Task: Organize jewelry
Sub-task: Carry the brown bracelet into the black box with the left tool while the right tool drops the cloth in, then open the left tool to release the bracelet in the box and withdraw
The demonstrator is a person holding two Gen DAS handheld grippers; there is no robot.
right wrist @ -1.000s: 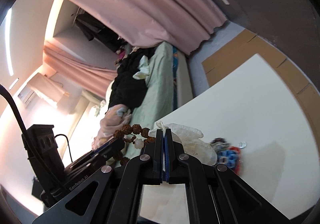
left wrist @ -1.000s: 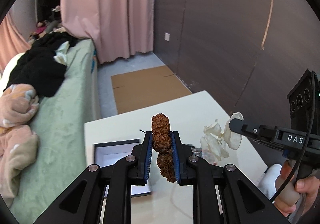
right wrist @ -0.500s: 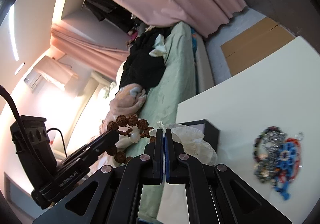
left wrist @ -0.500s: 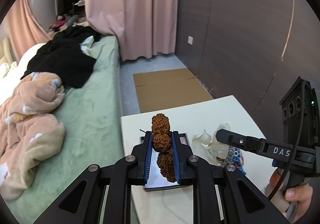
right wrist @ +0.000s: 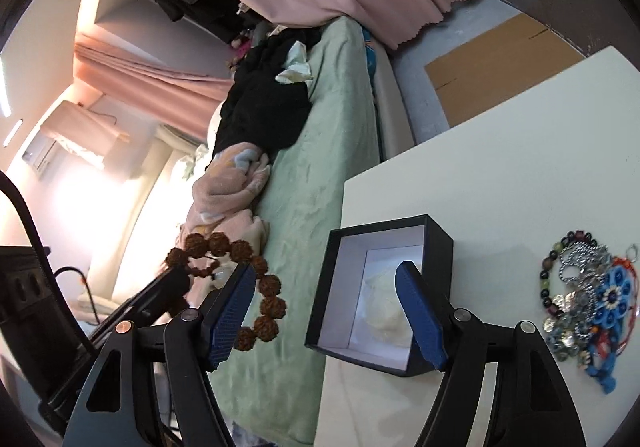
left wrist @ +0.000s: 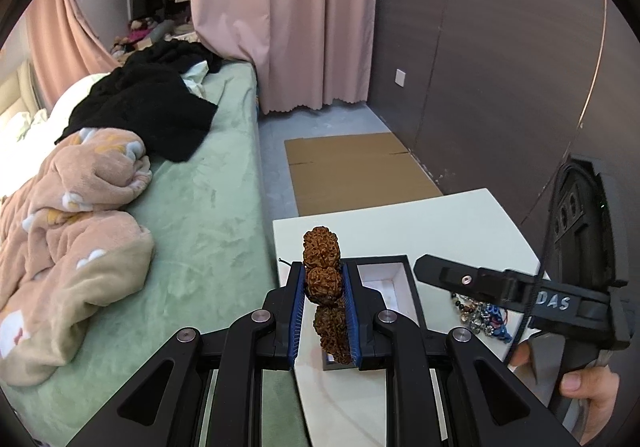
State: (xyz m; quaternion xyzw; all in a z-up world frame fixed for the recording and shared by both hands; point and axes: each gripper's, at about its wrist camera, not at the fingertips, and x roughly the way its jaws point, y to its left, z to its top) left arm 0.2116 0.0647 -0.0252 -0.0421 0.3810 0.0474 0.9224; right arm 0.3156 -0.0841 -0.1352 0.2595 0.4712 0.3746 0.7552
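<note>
My left gripper [left wrist: 323, 287] is shut on a bracelet of large brown knobbly beads [left wrist: 321, 253], held above the table's left edge. The bracelet's loop [right wrist: 262, 287] hangs left of the box in the right wrist view. A black box with a white lining [right wrist: 438, 243] stands open on the white table [right wrist: 500, 167]. A crumpled white wad [right wrist: 382, 313] lies inside it. My right gripper [right wrist: 324, 273] hovers over the box with its jaws opening, and nothing is pressed between the blue pads. A pile of mixed jewelry [right wrist: 584, 307] lies right of the box.
A green bed [left wrist: 208, 207] with a pink blanket and black clothes runs along the table's left side. Flat cardboard [left wrist: 356, 171] lies on the floor beyond the table, before a pink curtain and a dark wall. A hand [left wrist: 580, 387] holds the right gripper's handle.
The right gripper's jaws went from shut on the white wad to wide apart, and the wad now lies in the box. Both grippers shifted, and the box and jewelry pile came nearer.
</note>
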